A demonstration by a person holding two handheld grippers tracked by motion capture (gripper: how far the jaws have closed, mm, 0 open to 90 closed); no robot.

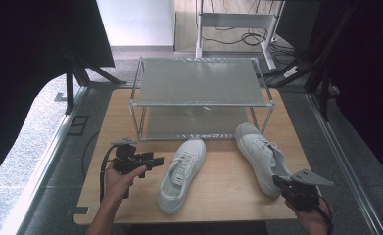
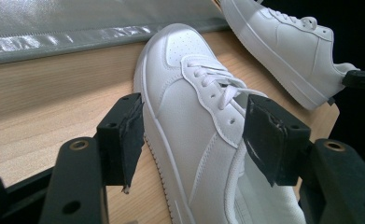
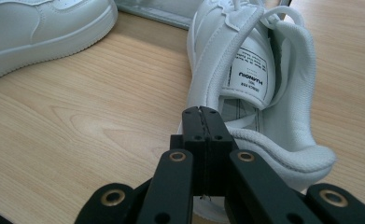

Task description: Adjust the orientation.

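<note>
Shoes point(image 1: 182, 174) apart, right shoe point(image 1: 263, 155) near table edge point(image 1: 297, 147)

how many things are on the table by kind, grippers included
white shoes: 2, the left shoe and the right shoe
metal shoe rack: 1
handheld grippers: 2, the left gripper and the right gripper
total: 5

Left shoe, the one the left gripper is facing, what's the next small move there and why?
Probably ease the left gripper forward and close it on the left shoe. Its jaws stand open either side of the shoe's middle, the pads not pressing yet, while the right gripper sits shut at the heel of the right shoe.
</note>
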